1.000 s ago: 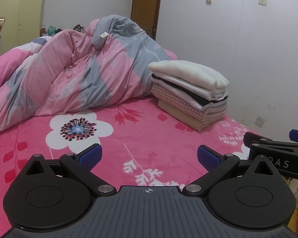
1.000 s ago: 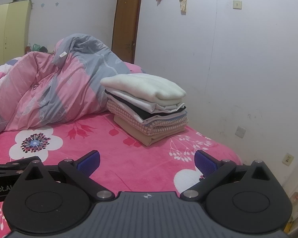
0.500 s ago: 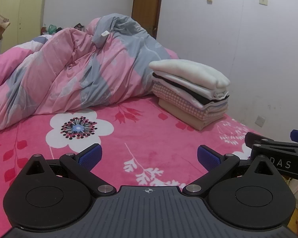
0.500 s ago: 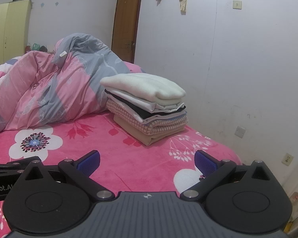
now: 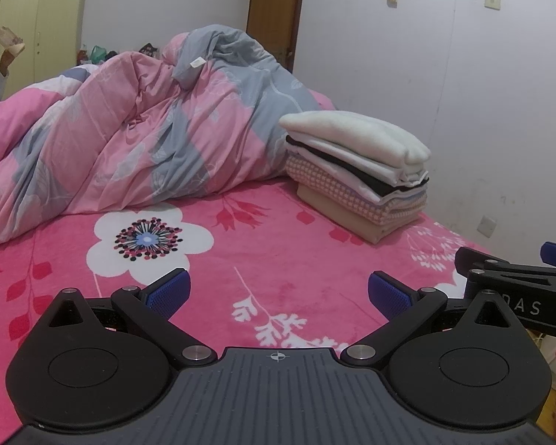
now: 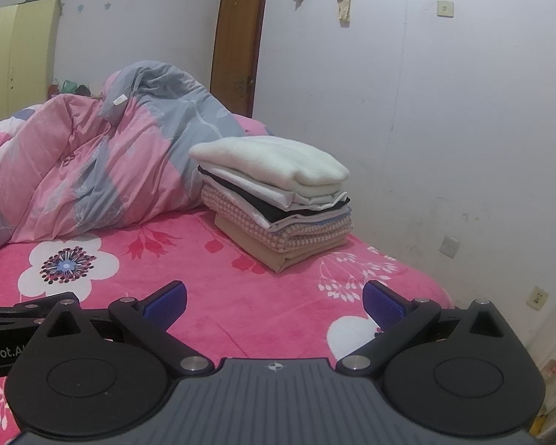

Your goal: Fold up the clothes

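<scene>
Because both grippers hover empty with jaws spread wide, the risk is a careless reach toppling the neat stack of folded clothes (image 5: 356,170) — white fleece on top. It sits ahead, well apart from the left gripper (image 5: 278,291) and right gripper (image 6: 274,302), on the pink floral bed (image 5: 278,259).

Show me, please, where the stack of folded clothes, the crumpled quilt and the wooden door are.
stack of folded clothes (image 6: 274,200): right wrist view, on the stack's near side.
crumpled quilt (image 5: 137,137): left wrist view, on a pink fold at its middle.
wooden door (image 6: 241,33): right wrist view, on the door's panel.
</scene>
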